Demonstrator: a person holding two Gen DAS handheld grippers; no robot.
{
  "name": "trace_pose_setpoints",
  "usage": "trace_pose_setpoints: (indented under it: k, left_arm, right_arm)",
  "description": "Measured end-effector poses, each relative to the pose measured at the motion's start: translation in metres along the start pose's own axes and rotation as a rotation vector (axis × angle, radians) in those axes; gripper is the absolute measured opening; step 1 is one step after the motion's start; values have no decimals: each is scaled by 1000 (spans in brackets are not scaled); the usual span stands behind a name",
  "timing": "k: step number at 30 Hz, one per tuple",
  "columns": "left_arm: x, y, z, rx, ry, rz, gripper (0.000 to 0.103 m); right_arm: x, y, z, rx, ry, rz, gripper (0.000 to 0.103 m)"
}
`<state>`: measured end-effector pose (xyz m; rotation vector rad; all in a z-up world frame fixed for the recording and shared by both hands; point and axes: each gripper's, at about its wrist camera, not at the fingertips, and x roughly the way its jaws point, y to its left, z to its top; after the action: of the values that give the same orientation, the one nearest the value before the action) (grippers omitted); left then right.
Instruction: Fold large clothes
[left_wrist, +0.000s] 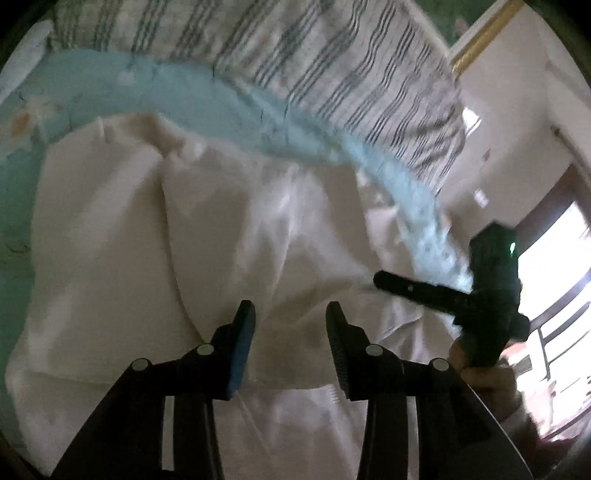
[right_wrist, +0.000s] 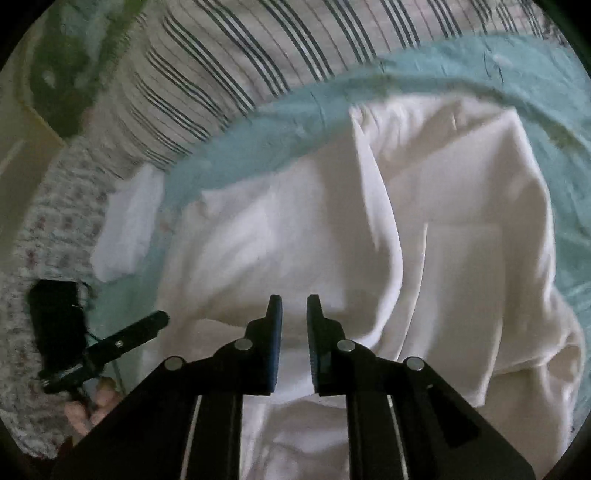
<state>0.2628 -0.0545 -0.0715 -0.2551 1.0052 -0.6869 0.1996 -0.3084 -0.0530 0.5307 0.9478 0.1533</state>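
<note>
The large white, smooth cloth garment (left_wrist: 229, 236) is lying on the pale blue bedsheet (left_wrist: 177, 85) of the bed, below a grey-striped quilt (left_wrist: 332, 55). It is showing one long lengthwise crease and looks only partly folded; in my judgement, further folds and squaring are remaining. The left gripper (left_wrist: 290, 321) is hovering over the near hem, jaws apart and empty. The right gripper (right_wrist: 294, 314) is hovering likewise, jaws narrowly apart, nothing clamped

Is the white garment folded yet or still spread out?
Partly folded: the white garment lies on the teal sheet with one layer lapped over another, rumpled, edges not squared.
</note>
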Motion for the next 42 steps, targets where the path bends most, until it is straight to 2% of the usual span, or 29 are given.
trace_pose_setpoints:
  k: [2, 3, 5, 8, 10, 12, 14, 16, 18, 19, 20, 22, 25, 30, 32, 35, 38, 39, 42]
  left_arm:
    - [16, 12, -2, -20, 35, 40, 36]
    - [19, 18, -3, -35, 38, 36, 27]
    - [20, 28, -2, -69, 34, 24, 21]
    - [14, 27, 0, -95, 29, 37, 21]
    - [4, 22, -4, -91, 19, 53, 28]
    - [-9, 20, -10, -94, 2, 60, 44]
    - [-32, 18, -21, -97, -27, 81, 52]
    - [-57, 22, -37, -119, -54, 97, 53]
    - [-80, 28, -50, -139, -75, 110, 57]
    - [-94, 32, -59, -152, -91, 129, 58]
    - [-109, 36, -68, -164, -108, 148, 59]
    - [-140, 45, -87, -186, -143, 179, 62]
    - [-171, 56, -113, -191, -153, 203, 67]
    - [-187, 74, -148, -197, -109, 250, 68]
    - [-188, 85, -160, -229, -92, 209, 68]
    - [-181, 92, -176, -266, -48, 103, 68]
    - [-176, 82, -189, -220, -8, 66, 68]
    - [-176, 77, -194, -197, 5, 66, 68]
    - [-179, 70, -208, -159, 35, 52, 66]
  right_arm:
    - [13, -12, -2, 24, 29, -74, 14]
    - [17, -23, -3, 50, 30, -108, 12]
    - [18, -35, -2, 90, 19, -77, 0]
    - [17, -36, -1, 91, 12, -82, 0]
    - [11, -33, -1, 102, 3, -70, 3]
    - [-2, -26, -5, 94, -16, -62, 3]
    - [-17, -20, -10, 77, -33, -54, 3]
    - [-36, -16, -21, 68, -43, -47, 4]
    - [-54, -16, -35, 71, -55, -49, 8]
    - [-64, -21, -42, 74, -61, -50, 19]
    - [-75, -24, -51, 79, -68, -54, 36]
    - [-91, -28, -67, 84, -90, -62, 48]
    - [-116, -40, -93, 98, -105, -77, 48]
    - [-145, -61, -124, 139, -128, -116, 48]
    - [-157, -70, -132, 147, -140, -143, 48]
    - [-174, -88, -143, 171, -164, -182, 48]
    - [-177, -106, -153, 196, -146, -203, 48]
    - [-176, -110, -157, 203, -134, -200, 48]
    - [-178, -112, -174, 209, -108, -85, 48]
